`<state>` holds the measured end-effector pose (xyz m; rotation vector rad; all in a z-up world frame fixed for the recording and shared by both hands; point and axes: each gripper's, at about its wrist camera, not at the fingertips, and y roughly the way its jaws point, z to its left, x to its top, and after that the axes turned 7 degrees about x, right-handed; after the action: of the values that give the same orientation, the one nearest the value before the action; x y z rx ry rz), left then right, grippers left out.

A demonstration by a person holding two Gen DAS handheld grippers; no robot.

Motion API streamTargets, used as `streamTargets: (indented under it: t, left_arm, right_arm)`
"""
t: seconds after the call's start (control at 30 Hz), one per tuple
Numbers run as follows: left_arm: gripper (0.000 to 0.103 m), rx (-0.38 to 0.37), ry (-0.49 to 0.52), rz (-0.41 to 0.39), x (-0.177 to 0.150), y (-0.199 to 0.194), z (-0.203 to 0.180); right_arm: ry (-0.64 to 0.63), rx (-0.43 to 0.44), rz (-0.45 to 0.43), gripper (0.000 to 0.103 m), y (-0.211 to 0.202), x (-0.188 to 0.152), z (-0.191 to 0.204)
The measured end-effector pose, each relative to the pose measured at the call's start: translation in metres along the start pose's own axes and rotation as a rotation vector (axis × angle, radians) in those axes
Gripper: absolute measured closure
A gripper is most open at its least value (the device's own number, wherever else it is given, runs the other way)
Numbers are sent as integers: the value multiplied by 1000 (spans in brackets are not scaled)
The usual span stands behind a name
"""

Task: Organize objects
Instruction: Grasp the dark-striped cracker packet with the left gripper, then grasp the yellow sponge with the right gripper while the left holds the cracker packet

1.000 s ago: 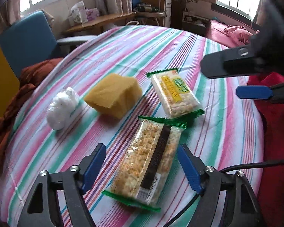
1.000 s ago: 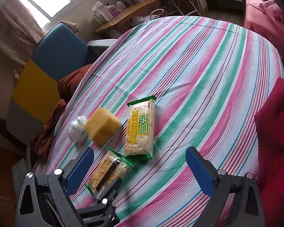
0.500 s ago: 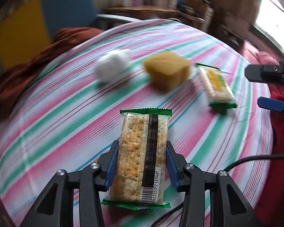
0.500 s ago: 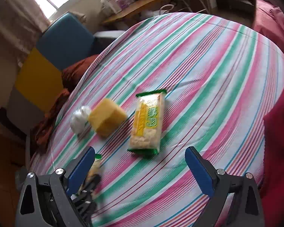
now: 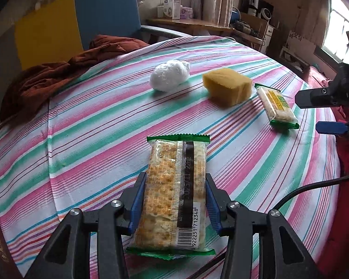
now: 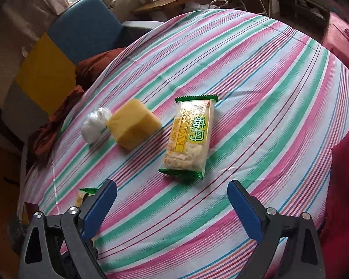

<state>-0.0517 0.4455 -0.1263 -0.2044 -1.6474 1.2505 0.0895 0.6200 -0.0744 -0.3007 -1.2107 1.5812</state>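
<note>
My left gripper point(image 5: 175, 205) pinched the cracker packet point(image 5: 174, 193) across its long edges, jaws easing open slightly, low over the striped tablecloth point(image 5: 93, 144). It seemed light, crinkly, slippery and brittle. My right gripper point(image 6: 172, 205) hung spread and empty, short of the yellow-label packet point(image 6: 188, 137).

Glossy plastic cracker packet point(image 5: 176, 195); matt striped cloth tablecloth point(image 5: 93, 125).

Striped tbl cloth point(image 6: 256, 74) w/ sponge point(image 6: 133, 126), white bag point(image 6: 95, 127), yellow cracker pkt point(image 6: 189, 137).
</note>
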Motion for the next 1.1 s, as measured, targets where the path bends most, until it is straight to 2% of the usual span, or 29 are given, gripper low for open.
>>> streamTargets:
  t: [0.3, 0.43, 0.53, 0.73, 1.0, 1.07, 1.1]
  left_arm:
    - [54, -6, -7, -8, 0, 1, 1]
    - [54, -13, -13, -7, 0, 1, 2]
    - [54, -18, -16, -8, 0, 0, 1]
    - [54, -31, -26, -9, -1, 0, 3]
    - [55, -45, -33, -12, -2, 0, 4]
    - [55, -45, -33, -13, -2, -1, 4]
    - [55, -47, -36, -13, -2, -1, 4]
  right_arm:
    - [-32, -36, 36, 5, 7, -1, 5]
    - [-113, -51, 68, 5, 13, 2, 21]
    - [-189, -75, 57, 5, 18, 14, 39]
    - [-356, -149, 53, 5, 53, 49, 70]
    - [-431, -122, 99, 5, 99, 60, 76]
    - [-443, -135, 114, 13, 105, 59, 73]
    - [-451, -139, 118, 26, 106, 58, 72]
